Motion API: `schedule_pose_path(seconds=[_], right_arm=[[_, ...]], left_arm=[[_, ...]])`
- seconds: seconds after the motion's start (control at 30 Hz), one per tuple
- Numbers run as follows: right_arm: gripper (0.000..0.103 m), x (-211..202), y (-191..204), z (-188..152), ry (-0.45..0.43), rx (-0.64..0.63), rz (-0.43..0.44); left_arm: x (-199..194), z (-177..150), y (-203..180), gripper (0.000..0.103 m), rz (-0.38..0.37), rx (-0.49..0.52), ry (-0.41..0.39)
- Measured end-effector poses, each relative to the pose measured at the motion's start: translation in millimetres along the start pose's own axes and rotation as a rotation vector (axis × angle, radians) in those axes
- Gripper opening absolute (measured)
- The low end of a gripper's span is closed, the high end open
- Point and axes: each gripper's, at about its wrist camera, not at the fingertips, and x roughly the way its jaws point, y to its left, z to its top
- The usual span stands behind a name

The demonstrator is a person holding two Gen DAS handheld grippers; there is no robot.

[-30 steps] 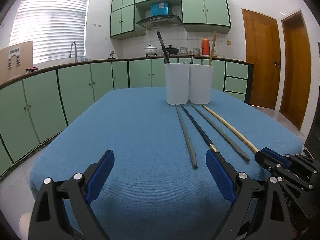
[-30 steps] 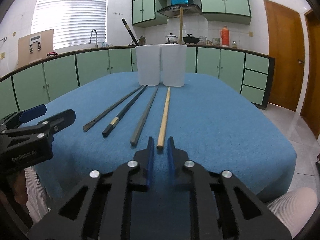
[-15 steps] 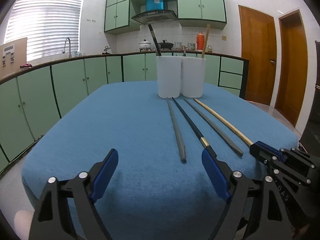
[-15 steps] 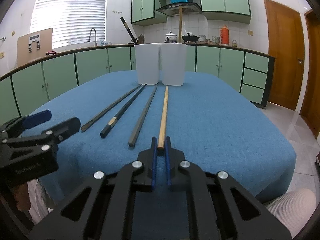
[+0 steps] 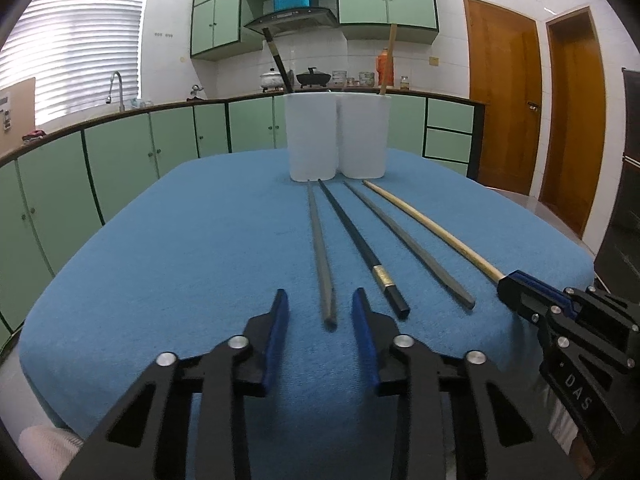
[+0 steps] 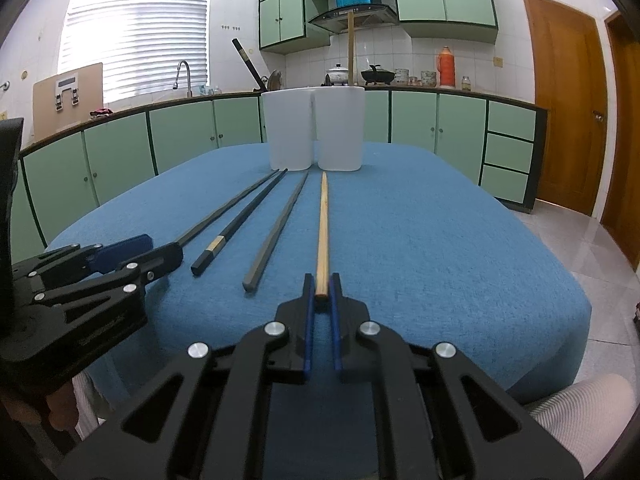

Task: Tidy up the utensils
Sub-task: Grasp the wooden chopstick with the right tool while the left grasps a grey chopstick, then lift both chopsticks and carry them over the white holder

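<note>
Four chopsticks laid side by side on the blue tablecloth (image 5: 180, 264), tips toward two white holders (image 5: 338, 138) standing touching each other at the far end of the table.

From left to right: a grey chopstick (image 5: 320, 248), a black chopstick with a gold band (image 5: 360, 246), a second grey chopstick (image 5: 408, 244), a wooden chopstick (image 5: 432, 228). All flat on the cloth, fanning slightly apart toward the near edge.

Left gripper (image 5: 322, 314) spread, blue pads either side of the near end of the leftmost grey chopstick, clear gaps on both sides, nothing gripped.

Right gripper (image 6: 321, 290) narrowed around the near end of the wooden chopstick (image 6: 322, 232), blue fingers (image 6: 308, 312) close against it on both sides; seemingly clamped on it, though actual contact hard to confirm from the wrist view. Chopstick lying along the cloth, pointing at the right holder (image 6: 340, 128).

In the holders already: a black chopstick (image 6: 248, 64) leaning left out of the left one, a wooden chopstick (image 6: 351, 48) upright in the right one.

Behind: green cabinets (image 5: 120, 160), a window blind (image 6: 136, 28), wooden doors (image 5: 500, 104).
</note>
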Motion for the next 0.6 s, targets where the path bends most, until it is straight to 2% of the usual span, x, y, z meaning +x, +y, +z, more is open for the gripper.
schedule_pose_path(seconds=[0.07,0.13,0.6], right_arm=[[0.006,-0.2,-0.3,-0.6,0.0,0.003,0.003],[0.006,-0.2,-0.1,-1.1,-0.001,0.004,0.001],[0.006,-0.6,-1.5,1.3,0.003,0.003,0.009]], left_arm=[[2.0,0.8,-2.1,0.022,-0.004,-0.005,0.001],[3.2,1.1,-4.7,0.008,-0.007,-0.004,0.003],[-2.5,2.7,-5.6,0.006,0.001,-0.012,0.005]])
